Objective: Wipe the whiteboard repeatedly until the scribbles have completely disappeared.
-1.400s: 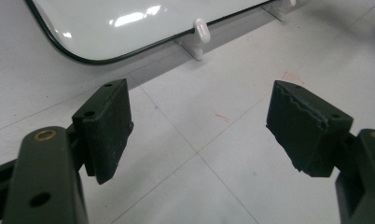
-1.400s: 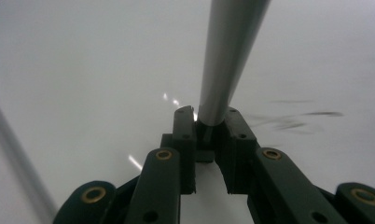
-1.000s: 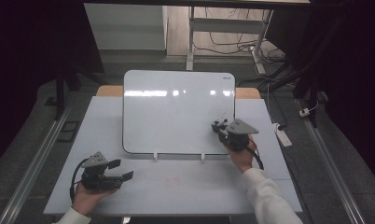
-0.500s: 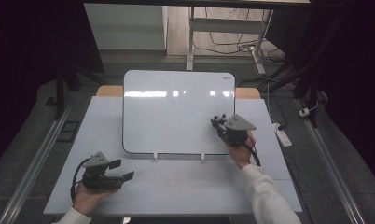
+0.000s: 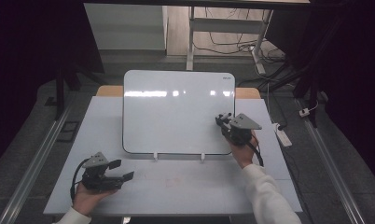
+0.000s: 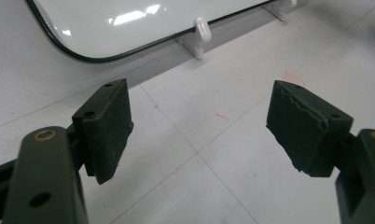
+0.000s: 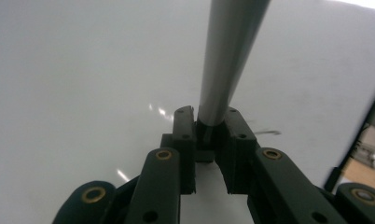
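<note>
The right gripper (image 7: pixel 208 140) is clamping a grey marker (image 7: pixel 227 60) against the blank whiteboard (image 5: pixel 176 112) propped on the table (image 5: pixel 185 182); writing is apparently yet to begin. The left gripper (image 5: pixel 115 170) is resting wide open, empty.

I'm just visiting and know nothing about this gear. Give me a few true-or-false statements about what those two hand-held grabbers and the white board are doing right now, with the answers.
1. The left gripper has its jaws spread apart with nothing between them. True.
2. The right gripper is empty. False: its jaws are shut on a slim grey cylindrical pen-like stick.
3. The glossy white rectangular whiteboard lies flat on the table. False: it stands tilted on two small white feet.
4. The right gripper is held up at the whiteboard's right part. True.
5. The left gripper touches the whiteboard. False: it sits apart, low over the pale grey table.
</note>
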Available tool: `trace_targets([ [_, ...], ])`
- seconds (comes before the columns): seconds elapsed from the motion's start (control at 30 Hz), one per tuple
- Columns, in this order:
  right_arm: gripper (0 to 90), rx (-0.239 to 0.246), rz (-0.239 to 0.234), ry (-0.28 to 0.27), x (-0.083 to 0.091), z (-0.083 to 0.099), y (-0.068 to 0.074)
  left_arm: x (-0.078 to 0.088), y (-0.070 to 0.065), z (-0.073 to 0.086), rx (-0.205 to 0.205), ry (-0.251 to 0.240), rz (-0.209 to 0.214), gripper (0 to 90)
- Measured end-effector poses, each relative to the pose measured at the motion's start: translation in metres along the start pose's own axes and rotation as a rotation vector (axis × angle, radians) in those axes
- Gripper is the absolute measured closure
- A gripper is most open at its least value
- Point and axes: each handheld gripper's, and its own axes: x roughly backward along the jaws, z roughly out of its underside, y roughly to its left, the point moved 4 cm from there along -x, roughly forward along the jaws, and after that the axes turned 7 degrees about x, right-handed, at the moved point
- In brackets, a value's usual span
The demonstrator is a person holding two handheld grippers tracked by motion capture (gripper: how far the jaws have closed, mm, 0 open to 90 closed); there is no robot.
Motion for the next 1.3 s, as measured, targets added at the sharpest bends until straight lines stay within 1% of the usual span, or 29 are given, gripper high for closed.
trace_targets([
  [0.03, 77.9, 0.043, -0.006, 0.013, 0.001, 0.001, 0.003, 0.0, 0.0, 0.0, 0.001, 0.0, 0.0, 22.9],
  [0.07, 77.9, 0.057, -0.004, 0.015, 0.003, 0.002, 0.0, -0.001, 0.0, 0.0, -0.001, 0.002, 0.0, 22.9],
  [0.1, 77.9, 0.024, 0.016, 0.009, 0.004, 0.003, -0.008, -0.001, 0.0, 0.001, 0.0, 0.006, -0.001, 22.9],
  [0.13, 77.9, -0.032, 0.037, -0.003, 0.006, 0.004, -0.016, -0.001, 0.0, 0.001, 0.0, 0.007, -0.002, 22.9],
  [0.17, 77.9, -0.069, 0.037, -0.011, 0.008, 0.005, -0.02, -0.001, 0.0, 0.001, -0.002, 0.005, 0.001, 22.9],
  [0.2, 77.9, -0.053, 0.034, -0.005, 0.008, 0.005, -0.016, -0.001, 0.0, 0.001, -0.002, 0.004, 0.001, 22.9],
  [0.3, 77.9, 0.039, -0.064, 0.023, 0.004, 0.006, 0.012, -0.002, 0.001, 0.0, 0.002, 0.007, -0.003, 22.9],
  [0.33, 77.9, 0.07, -0.074, 0.026, 0.002, 0.006, 0.018, -0.002, 0.0, 0.0, 0.002, 0.008, -0.003, 22.9],
  [0.37, 77.9, 0.082, -0.07, 0.026, 0.002, 0.006, 0.017, -0.002, 0.0, 0.0, 0.001, 0.008, -0.003, 22.9],
  [0.4, 77.9, 0.058, -0.055, 0.016, 0.001, 0.005, 0.011, -0.002, 0.0, 0.001, -0.001, 0.007, -0.002, 22.9],
  [0.47, 77.9, 0.008, 0.013, -0.006, 0.003, 0.002, -0.008, -0.001, -0.001, 0.001, -0.002, 0.007, -0.001, 22.9],
  [0.53, 77.9, -0.035, 0.062, -0.017, 0.003, -0.002, -0.028, -0.002, -0.001, 0.001, -0.001, 0.007, -0.002, 22.9],
  [0.6, 77.9, -0.044, 0.068, -0.019, 0.002, -0.006, -0.038, -0.002, 0.0, 0.001, -0.001, 0.008, -0.001, 22.9],
  [0.67, 77.9, -0.049, 0.052, -0.015, 0.001, -0.006, -0.035, -0.002, 0.0, 0.001, 0.0, 0.008, -0.001, 22.9],
  [0.7, 77.9, -0.045, 0.025, -0.011, 0.0, -0.005, -0.029, -0.002, 0.001, 0.001, 0.002, 0.008, -0.001, 22.9],
  [0.77, 77.9, 0.018, -0.025, 0.007, -0.002, -0.005, -0.015, -0.002, 0.001, 0.001, 0.001, 0.007, -0.001, 22.9],
  [0.8, 77.9, 0.041, -0.014, 0.015, -0.002, -0.005, -0.013, -0.002, 0.001, 0.001, 0.001, 0.009, -0.001, 22.9],
  [0.83, 77.9, 0.022, -0.004, 0.009, -0.003, -0.006, -0.017, -0.003, 0.0, 0.001, -0.002, 0.011, -0.001, 22.9],
  [0.9, 77.8, -0.049, 0.055, -0.017, -0.003, -0.009, -0.031, -0.002, -0.001, 0.001, -0.006, 0.011, -0.001, 22.9],
  [0.93, 77.9, -0.08, 0.063, -0.029, -0.004, -0.01, -0.034, -0.002, -0.001, 0.001, -0.005, 0.01, -0.002, 22.9],
  [0.97, 77.9, -0.082, 0.062, -0.034, -0.006, -0.011, -0.033, -0.002, -0.001, 0.001, -0.003, 0.008, -0.001, 22.9],
  [1.07, 77.9, -0.005, -0.009, -0.012, -0.011, -0.012, -0.01, -0.002, 0.0, 0.0, 0.002, 0.006, -0.002, 22.9],
  [1.1, 77.9, 0.023, -0.017, -0.002, -0.011, -0.012, -0.005, -0.002, 0.0, 0.0, 0.001, 0.007, -0.002, 22.9],
  [1.13, 77.9, 0.031, -0.018, 0.003, -0.01, -0.011, -0.005, -0.002, 0.0, 0.001, -0.001, 0.007, -0.001, 22.9],
  [1.17, 77.9, 0.017, -0.003, 0.001, -0.008, -0.011, -0.011, -0.002, 0.0, 0.001, -0.003, 0.007, 0.0, 22.9],
  [1.2, 77.9, -0.005, 0.034, -0.002, -0.005, -0.01, -0.019, -0.001, -0.001, 0.001, -0.005, 0.007, 0.001, 22.9],
  [1.23, 77.9, -0.041, 0.057, -0.009, -0.002, -0.008, -0.028, -0.001, -0.001, 0.001, -0.005, 0.005, 0.0, 22.9],
  [1.27, 77.9, -0.062, 0.063, -0.012, 0.0, -0.006, -0.032, -0.001, -0.001, 0.001, -0.004, 0.003, 0.001, 22.9],
  [1.3, 77.9, -0.054, 0.065, -0.009, 0.001, -0.005, -0.031, 0.0, -0.001, 0.0, -0.004, 0.002, -0.001, 22.9],
])
